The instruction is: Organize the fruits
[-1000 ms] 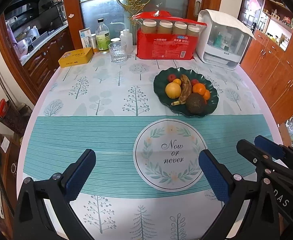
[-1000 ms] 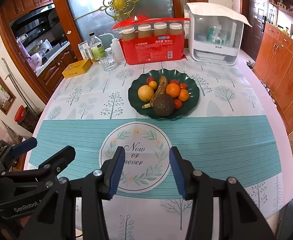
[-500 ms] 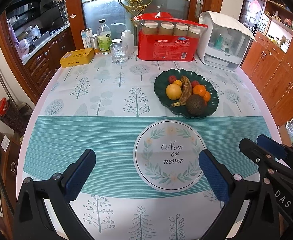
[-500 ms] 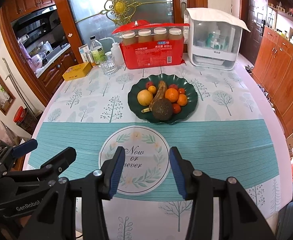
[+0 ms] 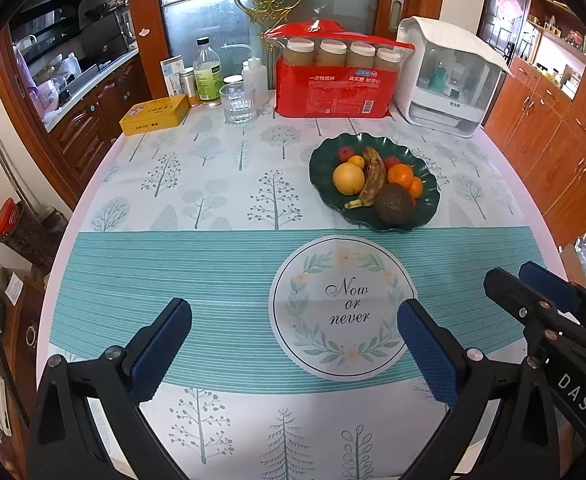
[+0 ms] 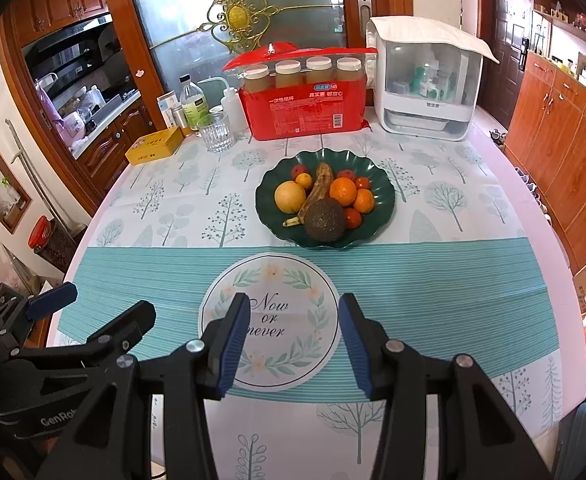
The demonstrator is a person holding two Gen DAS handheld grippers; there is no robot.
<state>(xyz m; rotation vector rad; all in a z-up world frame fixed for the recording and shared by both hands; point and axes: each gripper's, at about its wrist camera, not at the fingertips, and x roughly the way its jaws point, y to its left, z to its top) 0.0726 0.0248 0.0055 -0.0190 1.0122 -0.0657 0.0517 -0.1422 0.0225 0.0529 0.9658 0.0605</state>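
A dark green scalloped plate [image 5: 429, 204] [image 6: 381, 184] stands past the table's middle and holds several fruits: a yellow grapefruit [image 5: 348, 178] [image 6: 289, 197], a browned banana [image 5: 373, 178] [image 6: 320, 190], oranges [image 5: 400, 173] [image 6: 342, 191], a dark avocado [image 5: 394, 204] [image 6: 325, 219] and small red fruits. My left gripper [image 5: 293, 340] is open wide and empty over the near teal band. My right gripper [image 6: 294, 334] is open and empty over the "Now or never" circle. Each gripper shows in the other's view, the right one [image 5: 533, 286] and the left one [image 6: 93, 308].
Along the table's back stand a red pack of paper cups [image 5: 335, 80], a white dispenser box [image 5: 449, 80], a drinking glass [image 5: 237, 102], bottles [image 5: 208, 70] and a yellow tin [image 5: 155, 114]. Wooden cabinets [image 6: 565, 128] run along the right.
Both views have drifted slightly back, so the plate sits a little farther off. Both grippers stay open and empty.
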